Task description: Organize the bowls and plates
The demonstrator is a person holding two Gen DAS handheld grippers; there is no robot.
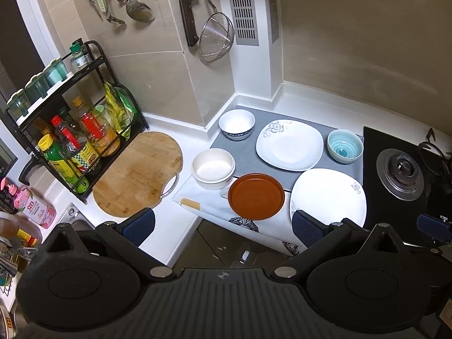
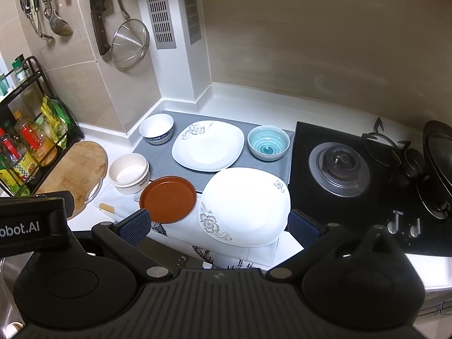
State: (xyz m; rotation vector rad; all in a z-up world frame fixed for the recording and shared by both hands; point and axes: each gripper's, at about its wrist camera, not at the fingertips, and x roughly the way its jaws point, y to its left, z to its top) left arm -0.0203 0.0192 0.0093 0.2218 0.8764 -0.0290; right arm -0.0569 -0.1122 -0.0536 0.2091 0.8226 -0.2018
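On the counter lie two white square plates with flower prints, one at the back point(image 1: 289, 144) point(image 2: 208, 145) and one at the front point(image 1: 327, 197) point(image 2: 245, 206). A brown round plate point(image 1: 256, 196) point(image 2: 168, 199) sits left of the front plate. A white bowl with a blue rim point(image 1: 236, 124) point(image 2: 156, 128), a cream bowl point(image 1: 213, 168) point(image 2: 129, 173) and a teal bowl point(image 1: 345, 146) point(image 2: 268, 142) stand around them. My left gripper point(image 1: 223, 227) hovers open above the counter's front edge, holding nothing. Over the front plate's near edge my right gripper point(image 2: 219, 227) is open and likewise holds nothing.
A grey mat point(image 1: 248, 163) point(image 2: 158, 152) lies under the back dishes. A black gas hob point(image 1: 401, 169) point(image 2: 339, 166) is on the right. A wooden cutting board point(image 1: 138, 172) and a bottle rack point(image 1: 70, 130) stand on the left. Utensils hang on the wall point(image 1: 135, 5).
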